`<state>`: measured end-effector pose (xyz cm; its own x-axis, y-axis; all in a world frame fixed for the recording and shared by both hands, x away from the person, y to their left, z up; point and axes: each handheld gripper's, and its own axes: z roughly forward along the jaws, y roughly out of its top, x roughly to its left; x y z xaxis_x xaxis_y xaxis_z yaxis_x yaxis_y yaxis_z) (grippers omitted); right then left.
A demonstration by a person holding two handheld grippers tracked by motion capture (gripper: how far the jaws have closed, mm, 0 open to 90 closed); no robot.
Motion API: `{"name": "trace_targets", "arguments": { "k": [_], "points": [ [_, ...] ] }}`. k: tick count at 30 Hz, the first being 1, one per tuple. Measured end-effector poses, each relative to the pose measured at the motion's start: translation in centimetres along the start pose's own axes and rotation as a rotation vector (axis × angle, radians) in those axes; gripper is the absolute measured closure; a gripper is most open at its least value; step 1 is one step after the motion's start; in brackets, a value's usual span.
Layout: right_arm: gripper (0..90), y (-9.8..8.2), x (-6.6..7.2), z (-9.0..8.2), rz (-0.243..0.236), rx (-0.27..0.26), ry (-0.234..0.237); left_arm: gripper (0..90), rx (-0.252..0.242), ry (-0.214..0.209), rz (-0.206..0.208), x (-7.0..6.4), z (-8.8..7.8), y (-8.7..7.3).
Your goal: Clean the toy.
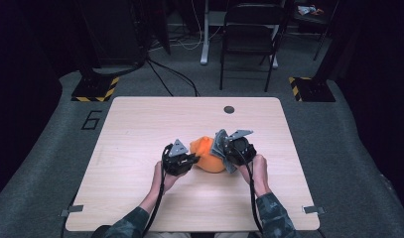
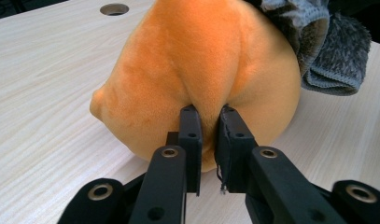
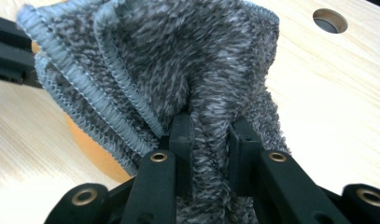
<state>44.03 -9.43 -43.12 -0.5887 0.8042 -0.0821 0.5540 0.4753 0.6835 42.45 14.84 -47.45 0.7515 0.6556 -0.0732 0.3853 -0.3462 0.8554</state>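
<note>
An orange plush toy (image 1: 208, 154) lies on the wooden table (image 1: 140, 129) between my two grippers. In the left gripper view the plush (image 2: 197, 60) bulges up close, and my left gripper (image 2: 209, 112) pinches a fold of it near its base. A grey knitted cloth (image 3: 178, 60) drapes over the plush's right side. My right gripper (image 3: 211, 121) is shut on a bunched part of that cloth. From above, the left gripper (image 1: 193, 159) sits at the plush's left and the right gripper (image 1: 223, 151) at its right, the cloth (image 1: 220, 144) between them.
A round hole (image 1: 229, 109) sits near the table's far edge. A black folding chair (image 1: 249, 34) stands on the floor beyond the table, with cables and yellow-black striped stand bases (image 1: 95, 91) around it.
</note>
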Motion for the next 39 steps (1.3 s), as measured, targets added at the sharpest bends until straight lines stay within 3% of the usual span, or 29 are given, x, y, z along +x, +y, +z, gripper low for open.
{"name": "trace_targets", "arguments": {
  "k": [4,9,13,15,20,23,28,34,39],
  "points": [
    [74.8,-0.1,-0.4,0.2,0.020,-0.001,0.007,71.2,0.005,0.007,0.011,0.2,-0.1,0.2],
    [74.7,-0.2,-0.9,0.4,0.036,0.004,0.005,50.4,0.051,0.027,0.026,0.5,0.3,0.1],
    [74.8,-0.2,-1.0,0.5,0.040,0.004,0.004,42.9,0.058,0.039,0.075,-0.3,1.2,-0.3],
    [74.8,-0.2,-1.0,0.5,0.039,0.009,0.005,45.9,0.043,0.044,0.096,-0.5,1.4,-0.5],
    [74.8,-0.2,-1.0,0.4,0.038,0.003,0.010,70.6,0.024,0.075,0.102,-0.6,1.4,-0.8],
    [74.9,-0.2,-1.0,0.4,0.039,-0.005,0.006,78.2,0.015,0.085,0.090,-0.8,1.3,-0.8],
    [74.9,-0.1,-1.1,-0.1,0.042,-0.023,-0.004,81.7,0.018,0.074,0.084,-0.9,0.9,-0.4],
    [74.8,-0.1,-1.4,-0.8,0.062,-0.041,-0.013,82.0,0.002,0.041,0.037,-1.0,-0.3,0.6],
    [74.8,-0.2,-1.5,-0.3,0.071,-0.027,-0.010,81.8,0.017,0.032,0.032,-1.0,-0.1,0.5]
  ]
}}
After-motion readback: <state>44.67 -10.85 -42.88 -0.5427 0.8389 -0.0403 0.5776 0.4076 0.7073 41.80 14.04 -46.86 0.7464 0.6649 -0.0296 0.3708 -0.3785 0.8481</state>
